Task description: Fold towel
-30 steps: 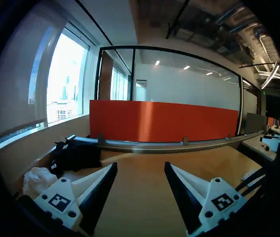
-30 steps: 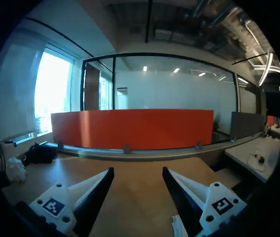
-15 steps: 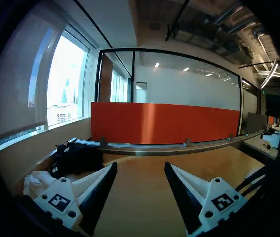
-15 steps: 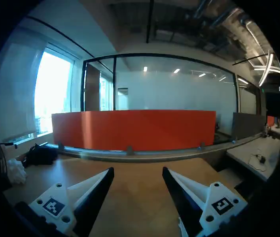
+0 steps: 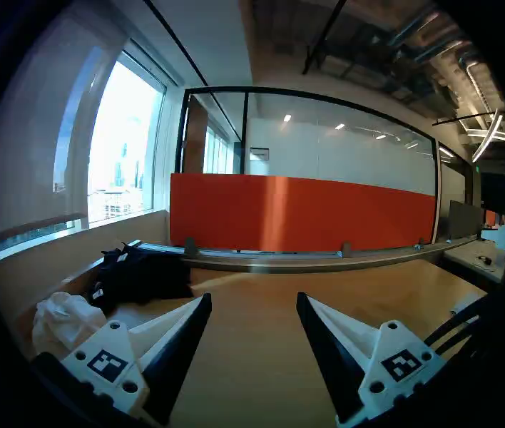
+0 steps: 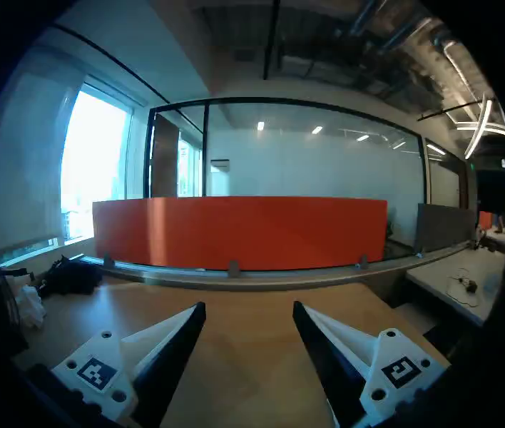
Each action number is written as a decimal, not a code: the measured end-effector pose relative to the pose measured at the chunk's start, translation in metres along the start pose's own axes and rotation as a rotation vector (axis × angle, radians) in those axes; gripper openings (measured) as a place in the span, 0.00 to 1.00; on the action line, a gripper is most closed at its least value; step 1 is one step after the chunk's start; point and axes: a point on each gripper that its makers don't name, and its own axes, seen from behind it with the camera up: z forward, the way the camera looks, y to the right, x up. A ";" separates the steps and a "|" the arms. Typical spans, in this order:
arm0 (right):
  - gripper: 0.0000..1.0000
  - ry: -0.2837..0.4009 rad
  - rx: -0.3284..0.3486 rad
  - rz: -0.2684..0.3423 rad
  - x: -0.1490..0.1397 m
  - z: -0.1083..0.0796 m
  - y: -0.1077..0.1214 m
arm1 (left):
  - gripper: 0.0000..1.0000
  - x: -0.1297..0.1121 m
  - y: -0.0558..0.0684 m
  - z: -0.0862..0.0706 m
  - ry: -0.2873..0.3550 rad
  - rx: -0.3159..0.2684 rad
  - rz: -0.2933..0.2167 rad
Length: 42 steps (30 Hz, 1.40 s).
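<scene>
Seen along the left gripper (image 5: 253, 295): fingers spread wide with nothing between them, held above a light wooden desk (image 5: 267, 349). Printed on each white finger mount, a black-and-white square marker (image 5: 106, 364), a coded pattern rather than letters. At the desk's left edge, beside the near finger, a crumpled white cloth (image 5: 63, 321), apparently the towel, lying in a heap and touched by neither gripper. Just behind it, a black bag (image 5: 142, 274) with small white tags, their print too small to read. Across the far side of the desk, an orange partition (image 5: 302, 214) set along a metal rail, backed by a glass wall (image 5: 338, 143); at left, a bright window (image 5: 120, 167). Beyond the glass, a small wall sign (image 5: 257, 153), illegible.

Seen along the right gripper (image 6: 249, 304): an equally wide spread, fingers holding nothing, wooden desk below. Far to the left there, the white cloth (image 6: 30, 305) and black bag (image 6: 70, 277), well apart from the fingers. Off to the right, a neighbouring desk (image 6: 459, 282) with a cable on it.
</scene>
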 end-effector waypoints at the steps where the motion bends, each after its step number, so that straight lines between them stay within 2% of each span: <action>1: 0.95 0.001 0.002 -0.001 -0.001 0.000 -0.001 | 0.88 -0.001 -0.001 0.000 0.006 0.000 0.005; 14: 0.95 -0.007 0.011 -0.033 -0.008 0.000 -0.013 | 0.88 -0.021 -0.006 -0.002 0.063 0.014 0.045; 26: 0.95 0.006 0.009 -0.042 -0.018 0.001 -0.022 | 0.88 -0.050 -0.018 0.000 0.090 0.010 0.021; 42: 0.95 0.020 -0.006 -0.057 -0.031 0.003 -0.016 | 0.88 -0.077 -0.021 0.001 0.121 0.009 0.010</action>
